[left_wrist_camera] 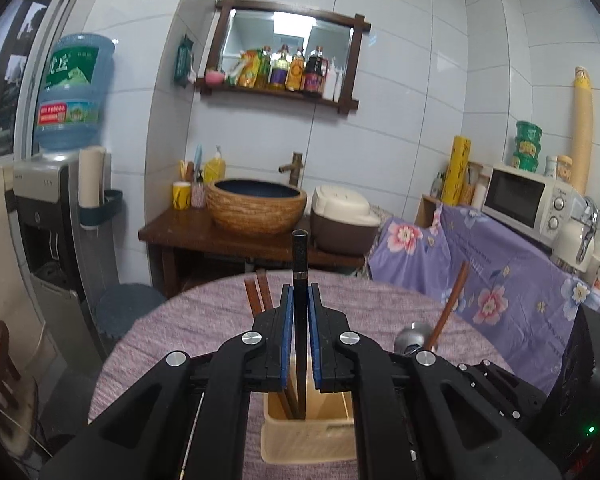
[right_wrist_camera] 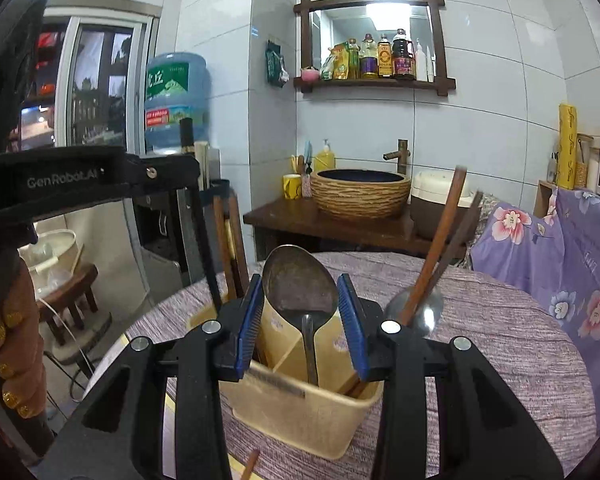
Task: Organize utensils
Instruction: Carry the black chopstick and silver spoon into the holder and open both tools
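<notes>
White glossy tiles cover the walls behind a round table draped in a mauve, coarsely woven cloth. On that table stands the utensil holder, a cream plastic box with rounded corners and thin inner dividers; everything below is placed against it.

Just behind the holder's far side lean reddish-brown wooden chopsticks, long and slim, tilted toward the right, their lower ends hidden behind a second, shiny metal spoon bowl. More brown sticks rise beyond the holder in the left wrist view.

The right gripper stands above the holder with its ribbed blue pads partly spread. A dull grey metal spoon stands upright between them, oval bowl up, its narrow handle running down into a holder compartment. Whether the pads actually press the bowl's edges is hard to tell.

The left gripper is closed tight over the holder on a black chopstick, square-topped, speckled and matte, with a thin silver band; it stands upright and its lower end reaches into the holder. In the right wrist view this gripper sits left of the holder, partly cut off by the frame edge, with a hand on its grip
</notes>
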A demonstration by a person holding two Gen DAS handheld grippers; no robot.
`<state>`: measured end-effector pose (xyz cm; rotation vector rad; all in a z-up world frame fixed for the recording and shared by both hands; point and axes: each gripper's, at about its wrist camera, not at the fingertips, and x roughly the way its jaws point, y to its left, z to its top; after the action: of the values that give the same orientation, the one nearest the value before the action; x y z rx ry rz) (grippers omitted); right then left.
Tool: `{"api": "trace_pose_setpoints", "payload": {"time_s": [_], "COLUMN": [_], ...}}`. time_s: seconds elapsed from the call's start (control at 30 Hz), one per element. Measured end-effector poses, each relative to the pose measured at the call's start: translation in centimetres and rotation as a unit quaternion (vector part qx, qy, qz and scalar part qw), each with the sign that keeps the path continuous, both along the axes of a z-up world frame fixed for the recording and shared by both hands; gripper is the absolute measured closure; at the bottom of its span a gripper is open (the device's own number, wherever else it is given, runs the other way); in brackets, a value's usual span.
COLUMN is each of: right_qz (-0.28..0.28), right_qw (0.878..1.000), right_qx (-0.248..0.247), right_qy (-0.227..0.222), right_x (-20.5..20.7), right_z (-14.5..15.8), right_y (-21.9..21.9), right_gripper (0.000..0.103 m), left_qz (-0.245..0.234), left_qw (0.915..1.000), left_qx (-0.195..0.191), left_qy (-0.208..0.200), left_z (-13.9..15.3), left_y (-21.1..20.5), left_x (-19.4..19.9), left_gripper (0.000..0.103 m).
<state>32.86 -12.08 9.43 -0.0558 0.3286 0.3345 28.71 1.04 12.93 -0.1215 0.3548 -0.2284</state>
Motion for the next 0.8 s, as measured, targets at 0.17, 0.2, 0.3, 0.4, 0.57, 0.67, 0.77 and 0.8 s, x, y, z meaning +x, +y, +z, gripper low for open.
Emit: {"api": "trace_pose_setpoints", "payload": {"time_s": [0.17,0.2,0.3,0.4,0.57,0.67,0.77,0.8], "right_qz": [-0.006,-0.009,-0.009,-0.01,-0.03,-0.051,-0.064,-0.064], "right_qw": [1.0,1.0,1.0,1.0,0.999,0.998,0.995,0.993], "right_qx": [-0.009,-0.011,-0.015,-0.008,0.009,0.009,-0.003,-0.005], "right_qy": [0.016,0.014,0.013,0.008,0.002,0.022,0.082,0.102], "right_x": [-0.2,-0.4,-0.7,-1.1,-3.3,-4.9,-5.9,-6.1], "right_z": [-1.9,-2.2,-2.5,-2.4,-2.1,-2.4,-4.0,-4.7], "right_y": [0.0,-0.1,-0.2,-0.6,-1.7,-2.4,-2.8,-2.9], "right_gripper": [0.065,0.065,0.065,0.063,0.042,0.04,0.04,0.04], "left_qz": [0.0,0.0,0.009,0.004,-0.006,-0.003,0.012,0.02], "left_qw": [0.9993,0.9991,0.9994,0.9992,0.9993,0.9995,0.9997,0.9996], "left_qx": [-0.003,-0.003,0.001,-0.007,-0.018,-0.024,-0.019,-0.014], "left_qy": [0.038,0.041,0.033,0.04,0.032,0.02,0.014,0.012], "left_z": [-2.8,-3.1,-3.2,-3.0,-2.8,-3.3,-4.5,-5.2], "left_y": [0.2,0.4,0.7,0.9,1.5,2.0,2.2,2.2], "left_x": [0.7,0.8,0.6,0.5,-1.4,-3.4,-5.3,-6.0], "left_gripper": [0.095,0.095,0.094,0.094,0.045,0.023,0.007,0.006]}}
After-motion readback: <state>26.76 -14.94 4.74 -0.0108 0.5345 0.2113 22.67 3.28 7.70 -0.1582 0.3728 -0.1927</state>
